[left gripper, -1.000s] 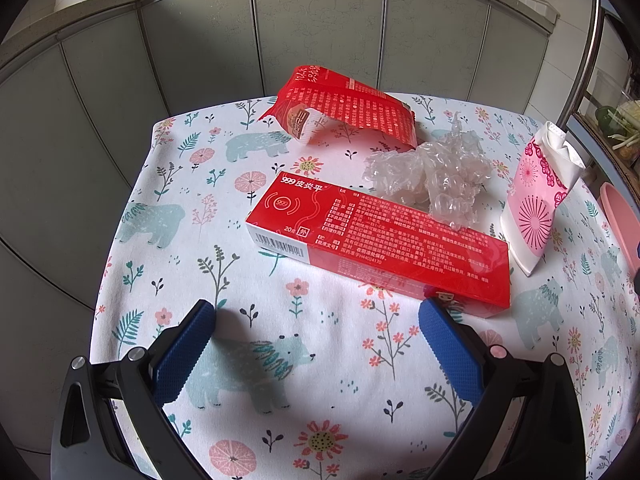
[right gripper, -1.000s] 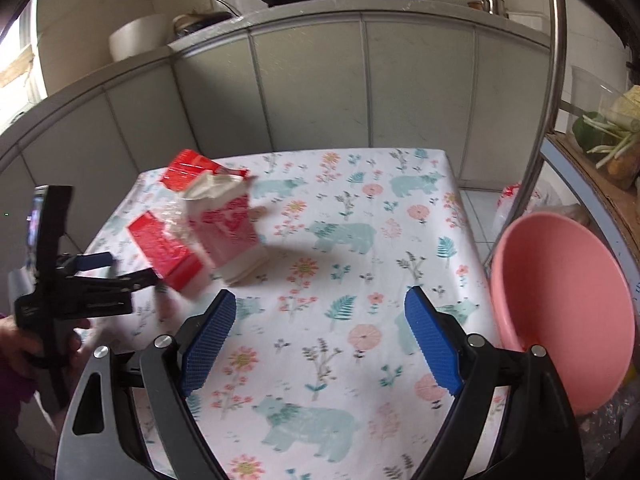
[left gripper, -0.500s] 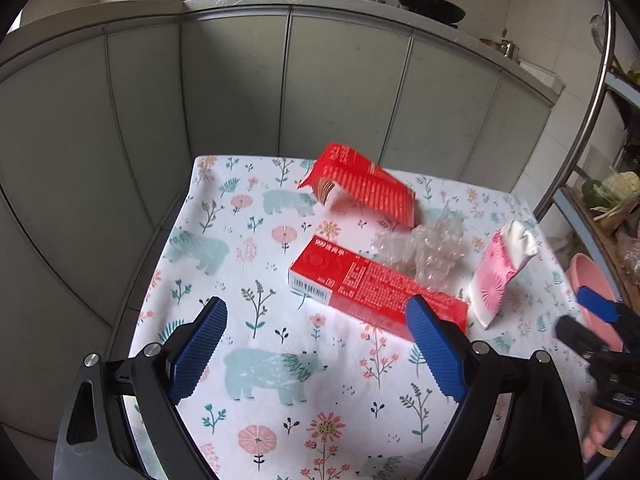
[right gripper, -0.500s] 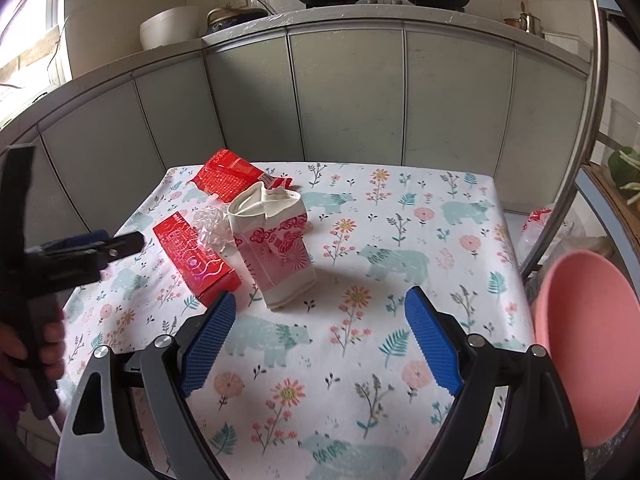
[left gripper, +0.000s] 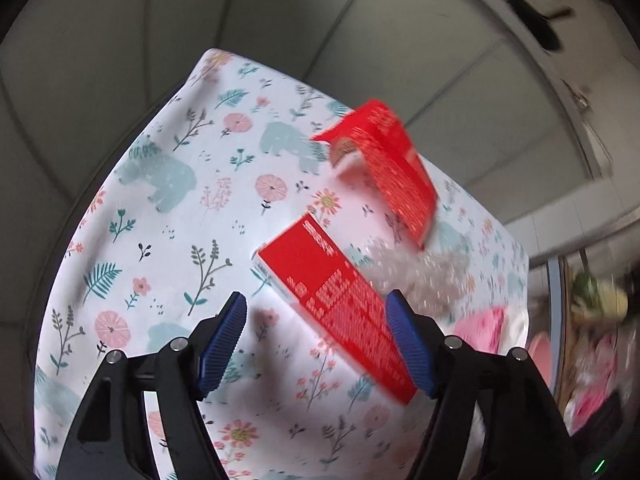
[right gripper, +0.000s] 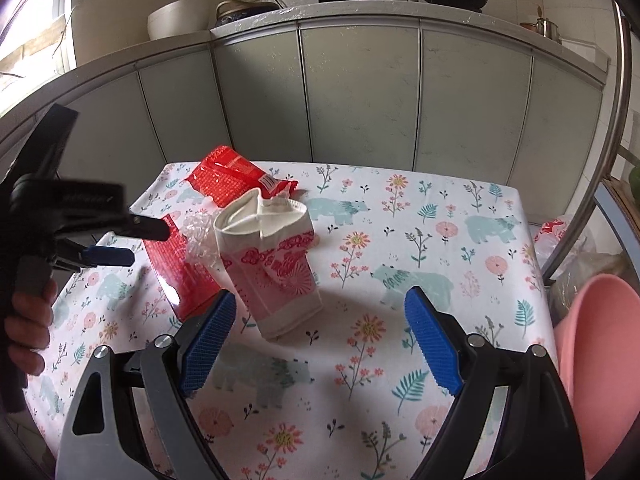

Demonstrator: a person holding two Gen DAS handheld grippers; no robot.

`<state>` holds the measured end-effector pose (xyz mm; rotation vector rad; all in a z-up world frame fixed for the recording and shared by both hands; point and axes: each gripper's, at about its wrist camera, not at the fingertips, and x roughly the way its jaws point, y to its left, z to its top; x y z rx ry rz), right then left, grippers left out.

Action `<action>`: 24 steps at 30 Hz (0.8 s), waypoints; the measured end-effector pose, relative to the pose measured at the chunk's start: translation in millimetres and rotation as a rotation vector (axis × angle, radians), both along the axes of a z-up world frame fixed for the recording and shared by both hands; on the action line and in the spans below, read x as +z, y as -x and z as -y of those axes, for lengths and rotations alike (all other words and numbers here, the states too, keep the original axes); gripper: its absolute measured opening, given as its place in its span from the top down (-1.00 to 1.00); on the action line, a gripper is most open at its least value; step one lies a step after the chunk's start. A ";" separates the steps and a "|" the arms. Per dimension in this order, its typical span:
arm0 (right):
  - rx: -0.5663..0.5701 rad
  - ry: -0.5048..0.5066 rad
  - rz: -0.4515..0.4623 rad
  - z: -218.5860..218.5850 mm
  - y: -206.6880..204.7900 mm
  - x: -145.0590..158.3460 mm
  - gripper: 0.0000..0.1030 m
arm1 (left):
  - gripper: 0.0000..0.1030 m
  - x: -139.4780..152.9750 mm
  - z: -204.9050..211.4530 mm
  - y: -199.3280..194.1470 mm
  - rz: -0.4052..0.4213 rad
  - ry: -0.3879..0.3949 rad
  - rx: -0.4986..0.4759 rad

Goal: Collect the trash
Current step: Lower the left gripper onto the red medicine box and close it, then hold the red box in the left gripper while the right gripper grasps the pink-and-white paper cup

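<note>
A long red box [left gripper: 340, 304] lies on the floral tablecloth [left gripper: 168, 208], with a bent red wrapper [left gripper: 392, 168] behind it and crumpled clear plastic [left gripper: 416, 272] beside it. My left gripper [left gripper: 316, 340] hovers over the box's near half. Its jaws are closing, and the pads do not touch the box. In the right wrist view the left gripper [right gripper: 136, 242] hangs above the red box [right gripper: 176, 268]. A pink-and-white carton [right gripper: 276, 264] leans next to the plastic [right gripper: 200, 236] and the wrapper [right gripper: 236, 178]. My right gripper [right gripper: 320, 340] is open, just short of the carton, holding nothing.
A pink basin [right gripper: 592, 360] sits off the table's right edge, by a metal rack post [right gripper: 608, 184]. Grey cabinet doors [right gripper: 360, 92] close off the far side. A hand [right gripper: 28, 328] holds the left gripper at the table's left edge.
The left gripper has rolled, narrowed its jaws and come closer over the red box. The right gripper has drawn nearer to the pink carton with its jaws unchanged.
</note>
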<state>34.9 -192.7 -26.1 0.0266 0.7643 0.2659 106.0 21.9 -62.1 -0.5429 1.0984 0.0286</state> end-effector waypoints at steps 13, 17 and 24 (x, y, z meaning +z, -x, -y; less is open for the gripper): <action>0.037 -0.059 0.001 3.5 -9.1 -1.3 -0.67 | -0.03 -7.4 25.5 -49.8 -0.150 -0.168 0.072; 0.044 -0.052 -0.013 5.6 -11.0 -4.7 -0.67 | 0.01 -6.3 28.3 -46.7 -0.122 -0.182 0.018; 0.055 -0.061 -0.045 1.3 -17.2 -11.1 -0.68 | 0.06 -3.8 23.3 -23.1 -0.093 -0.177 -0.086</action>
